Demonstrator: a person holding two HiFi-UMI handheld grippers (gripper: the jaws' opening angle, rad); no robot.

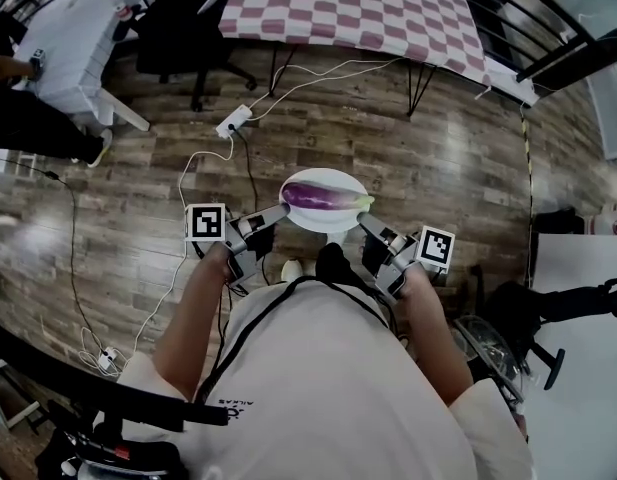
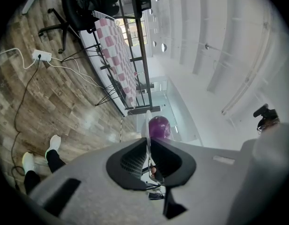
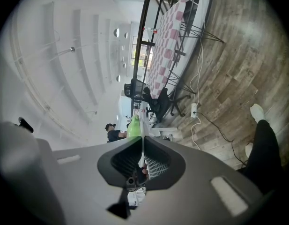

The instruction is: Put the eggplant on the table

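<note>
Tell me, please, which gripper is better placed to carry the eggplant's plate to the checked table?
Neither alone: left gripper and right gripper each clamp an opposite rim of the white plate bearing the purple eggplant; probably carry with both.

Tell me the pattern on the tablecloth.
Pink and white checks on the tablecloth; the head view shows it best.

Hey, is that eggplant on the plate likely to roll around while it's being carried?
Probably yes: the eggplant is rounded and glossy and lies loose on the smooth white plate, so a tilt could roll or slide it. The plate looks stiff, but the left gripper and right gripper pinch only opposite rim edges, so it may pivot between them.
</note>
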